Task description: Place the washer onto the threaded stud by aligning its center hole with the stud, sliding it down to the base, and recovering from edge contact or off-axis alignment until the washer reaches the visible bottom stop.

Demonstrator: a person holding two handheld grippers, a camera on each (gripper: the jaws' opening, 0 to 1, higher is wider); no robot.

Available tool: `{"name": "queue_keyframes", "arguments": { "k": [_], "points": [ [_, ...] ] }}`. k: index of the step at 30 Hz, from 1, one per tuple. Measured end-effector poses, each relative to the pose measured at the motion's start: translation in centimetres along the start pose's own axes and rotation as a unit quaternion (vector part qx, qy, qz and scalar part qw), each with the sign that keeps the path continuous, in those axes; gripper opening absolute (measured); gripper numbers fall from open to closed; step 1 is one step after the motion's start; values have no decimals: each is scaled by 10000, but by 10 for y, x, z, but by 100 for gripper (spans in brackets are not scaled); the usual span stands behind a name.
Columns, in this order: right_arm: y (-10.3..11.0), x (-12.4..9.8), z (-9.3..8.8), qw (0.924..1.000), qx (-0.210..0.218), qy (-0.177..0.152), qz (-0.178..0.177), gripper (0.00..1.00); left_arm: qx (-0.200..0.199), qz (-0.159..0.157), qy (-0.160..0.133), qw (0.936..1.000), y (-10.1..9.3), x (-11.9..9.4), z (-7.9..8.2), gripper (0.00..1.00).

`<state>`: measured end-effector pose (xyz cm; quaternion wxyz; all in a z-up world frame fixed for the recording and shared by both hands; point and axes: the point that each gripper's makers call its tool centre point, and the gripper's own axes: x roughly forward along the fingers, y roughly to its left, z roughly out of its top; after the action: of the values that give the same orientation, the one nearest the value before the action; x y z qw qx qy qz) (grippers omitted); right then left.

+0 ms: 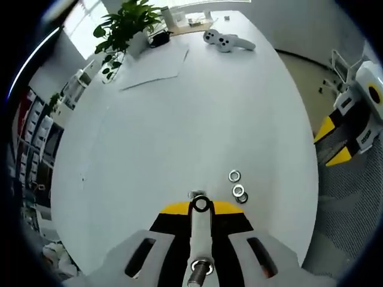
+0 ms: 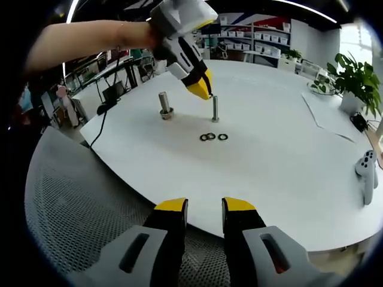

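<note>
Found left gripper [image 1: 201,209] poised over the threaded stud [image 1: 200,236], one yellow-tipped jaw on either side of it; could not tell whether the jaws were closed on anything. Saw it in the right gripper view [image 2: 201,88] tilted down from the upper left, tips just beside the top of the stud [image 2: 214,109].

Noted a pale ring [image 1: 200,267], probably the washer, around the near end of the stud in the left gripper view, and a dark ring [image 1: 200,204] at its far end; could not confirm which one was the task washer.

Recorded three loose washers [image 1: 238,190] lying flat on the white table [image 1: 197,119], to the right of the stud and close together, two of them touching. In the right gripper view, saw these washers [image 2: 213,137] on the near side of the stud.

Logged a second stud [image 2: 164,105], upright with a wider base, left of the first and apart from it.

Saw right gripper [image 2: 203,206] off the near table edge above a grey mesh chair [image 2: 78,197], jaws parted by a narrow gap, holding nothing.

Noted farther out: a sheet of paper [image 1: 152,66], a potted plant [image 1: 125,24], a white game controller [image 1: 227,40], and a person's arm [image 2: 78,39] behind the left gripper.
</note>
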<state>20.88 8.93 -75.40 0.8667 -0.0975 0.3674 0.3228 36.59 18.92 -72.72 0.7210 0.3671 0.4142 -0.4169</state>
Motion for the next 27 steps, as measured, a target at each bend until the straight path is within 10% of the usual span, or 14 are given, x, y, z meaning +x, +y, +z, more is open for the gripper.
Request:
{"name": "queue_keyframes", "arguments": {
  "k": [27],
  "points": [
    [1,0,3,10000,-5,-84,27,25,45,-148,324,9994,6,25,-4,9]
  ]
}}
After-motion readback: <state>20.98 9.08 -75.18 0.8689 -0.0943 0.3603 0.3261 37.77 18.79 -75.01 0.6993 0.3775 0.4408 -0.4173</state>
